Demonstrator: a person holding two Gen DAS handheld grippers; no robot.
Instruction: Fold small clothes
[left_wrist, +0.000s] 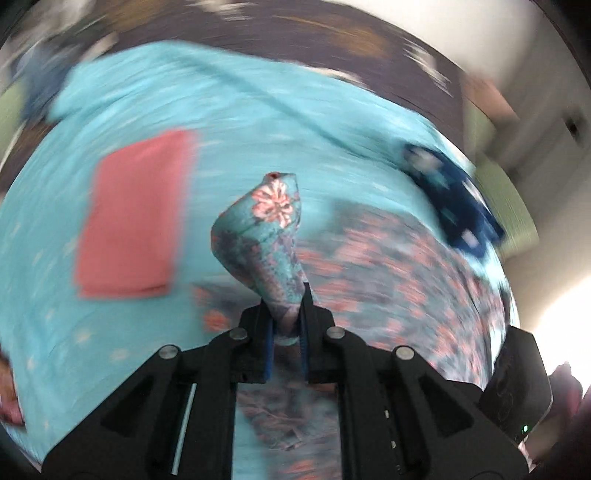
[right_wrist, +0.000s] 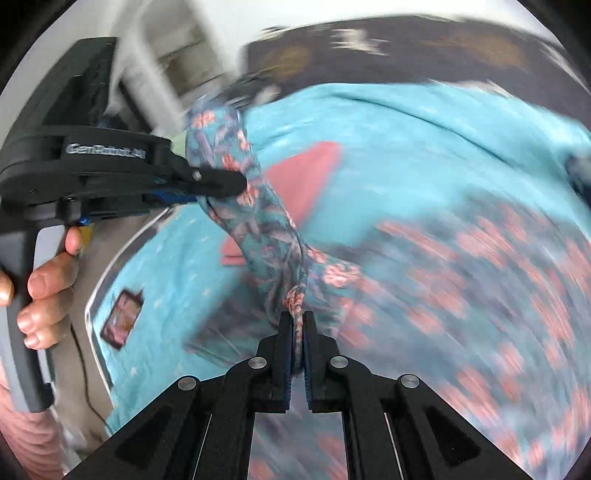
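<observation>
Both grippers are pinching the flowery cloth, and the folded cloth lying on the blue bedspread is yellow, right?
Not quite: the folded cloth is pink, not yellow, as the left wrist view shows. The rest holds: the left gripper and right gripper both pinch the flowery cloth, and the folded one lies on the blue bedspread.

1. Floral cloth (right_wrist: 258, 229): teal with pink flowers, bunched into a twisted rope and lifted above the turquoise sheet (left_wrist: 258, 122), the rest spread blurred over it.
2. Pink cloth (left_wrist: 136, 214): plain, folded into a flat rectangle, lying on the sheet beside the floral cloth.
3. Navy cloth (left_wrist: 454, 199): white-patterned, crumpled at the sheet's edge.
</observation>
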